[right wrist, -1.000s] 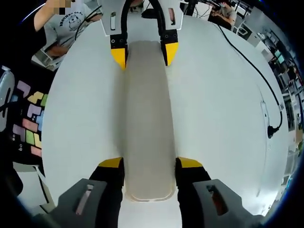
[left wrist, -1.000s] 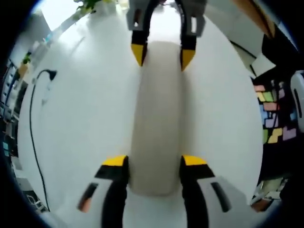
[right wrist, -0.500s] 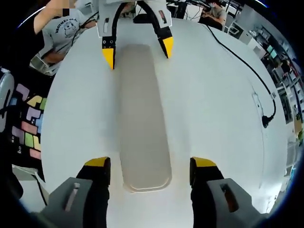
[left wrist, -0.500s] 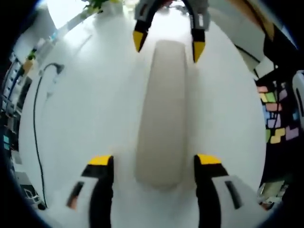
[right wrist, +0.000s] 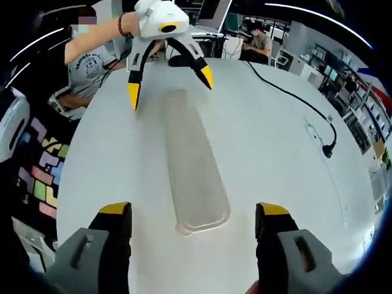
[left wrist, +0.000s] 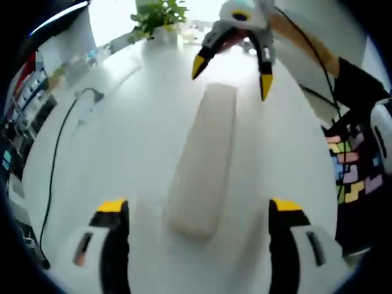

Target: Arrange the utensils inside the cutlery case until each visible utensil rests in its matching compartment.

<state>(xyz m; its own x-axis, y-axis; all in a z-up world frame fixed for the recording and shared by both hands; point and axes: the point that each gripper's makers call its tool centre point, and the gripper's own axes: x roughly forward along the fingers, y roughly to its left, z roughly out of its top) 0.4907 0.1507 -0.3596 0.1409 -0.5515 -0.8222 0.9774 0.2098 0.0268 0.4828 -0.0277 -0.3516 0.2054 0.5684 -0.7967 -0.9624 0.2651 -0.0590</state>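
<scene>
Both grippers (left wrist: 198, 208) (right wrist: 193, 214) released, raised off case (right wrist: 191, 165).

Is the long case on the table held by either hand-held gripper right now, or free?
Free. The case lies flat on the white table, with both hand-held grippers open, jaws spread wide of its ends.

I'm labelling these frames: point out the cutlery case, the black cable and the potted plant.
cutlery case (right wrist: 193, 171): right gripper view, middle of its top.
black cable (left wrist: 54, 165): left gripper view, mid-run.
potted plant (left wrist: 158, 13): left gripper view, leaves.
</scene>
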